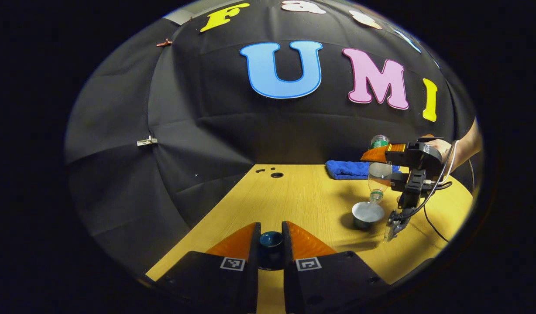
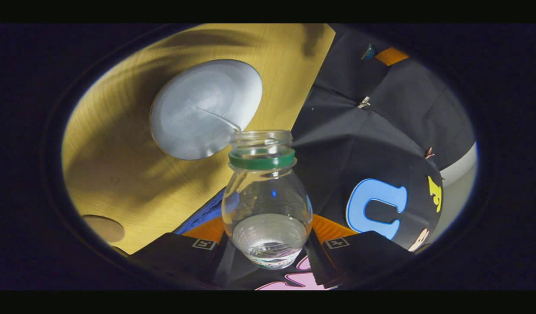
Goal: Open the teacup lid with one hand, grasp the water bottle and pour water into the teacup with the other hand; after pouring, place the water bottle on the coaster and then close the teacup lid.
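Observation:
My left gripper is shut on the dark round teacup lid, holding it low over the near table. To the right, the open teacup stands on the wood, dark outside and pale inside. My right gripper holds the clear water bottle mouth down just above the cup. In the right gripper view the bottle, with a green neck ring and no cap, sits between the fingers of my right gripper. A thin stream runs from its mouth into the teacup. A little water is left in the bottle.
A blue towel lies at the back of the wooden table, behind the cup. A round tan coaster rests on the table some way from the cup. Small holes mark the tabletop's far left. A forearm and cable trail behind the right gripper.

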Demonstrator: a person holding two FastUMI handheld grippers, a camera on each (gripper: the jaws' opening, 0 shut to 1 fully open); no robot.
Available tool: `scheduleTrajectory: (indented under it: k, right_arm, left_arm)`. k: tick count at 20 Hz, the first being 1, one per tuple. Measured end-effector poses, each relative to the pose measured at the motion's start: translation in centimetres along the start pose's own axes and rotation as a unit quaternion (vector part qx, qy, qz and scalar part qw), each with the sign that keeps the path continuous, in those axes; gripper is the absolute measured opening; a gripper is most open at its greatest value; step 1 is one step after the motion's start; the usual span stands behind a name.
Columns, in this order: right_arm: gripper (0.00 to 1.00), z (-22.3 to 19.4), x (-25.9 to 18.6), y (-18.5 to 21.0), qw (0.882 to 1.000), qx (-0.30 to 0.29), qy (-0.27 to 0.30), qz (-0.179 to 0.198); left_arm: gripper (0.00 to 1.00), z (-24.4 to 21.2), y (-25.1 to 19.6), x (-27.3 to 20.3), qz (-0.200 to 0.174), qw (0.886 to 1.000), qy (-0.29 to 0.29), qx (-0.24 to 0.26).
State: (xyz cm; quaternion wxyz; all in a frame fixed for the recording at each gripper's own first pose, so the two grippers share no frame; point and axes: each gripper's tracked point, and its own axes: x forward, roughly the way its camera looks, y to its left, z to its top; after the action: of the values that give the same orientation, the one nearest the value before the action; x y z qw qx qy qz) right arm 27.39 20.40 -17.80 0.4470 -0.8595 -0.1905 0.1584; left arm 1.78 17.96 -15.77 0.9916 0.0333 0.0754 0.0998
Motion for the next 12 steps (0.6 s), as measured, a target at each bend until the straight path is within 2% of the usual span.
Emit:
scheduleTrajectory:
  k: [2, 3, 5, 6, 8, 10, 12]
  right_arm:
    - [0.75, 0.0, -0.2, 0.0, 1.000, 0.008, 0.003, 0.006]
    - [0.75, 0.1, -0.3, 0.0, 1.000, 0.013, 0.004, 0.010]
    - [0.75, 0.1, -0.4, 0.5, 0.999, 0.033, 0.011, 0.021]
    - [0.75, 0.1, -0.6, 0.8, 0.998, 0.051, 0.015, 0.027]
    - [0.75, 0.3, -1.0, 1.3, 0.995, 0.083, 0.024, 0.040]
    - [0.75, 0.6, -1.6, 1.7, 0.991, 0.122, 0.033, 0.055]
    - [0.75, 0.0, -2.5, 2.5, 0.978, 0.184, 0.053, 0.077]
  left_arm:
    - [0.28, 0.3, -0.1, -0.2, -0.002, 1.000, -0.001, 0.004]
    - [0.24, 0.4, -0.2, -0.3, -0.003, 1.000, -0.002, 0.005]
    - [0.24, 0.8, -0.3, -0.4, -0.004, 1.000, -0.004, 0.005]
    - [0.31, 1.1, -0.4, -0.4, -0.005, 1.000, -0.006, 0.005]
    - [0.28, 1.4, -0.6, -0.3, -0.004, 1.000, -0.009, 0.006]
    - [0.28, 1.7, -0.7, -0.4, -0.003, 1.000, -0.010, 0.004]
    - [0.24, 2.2, -0.8, -0.6, 0.001, 1.000, -0.012, 0.000]
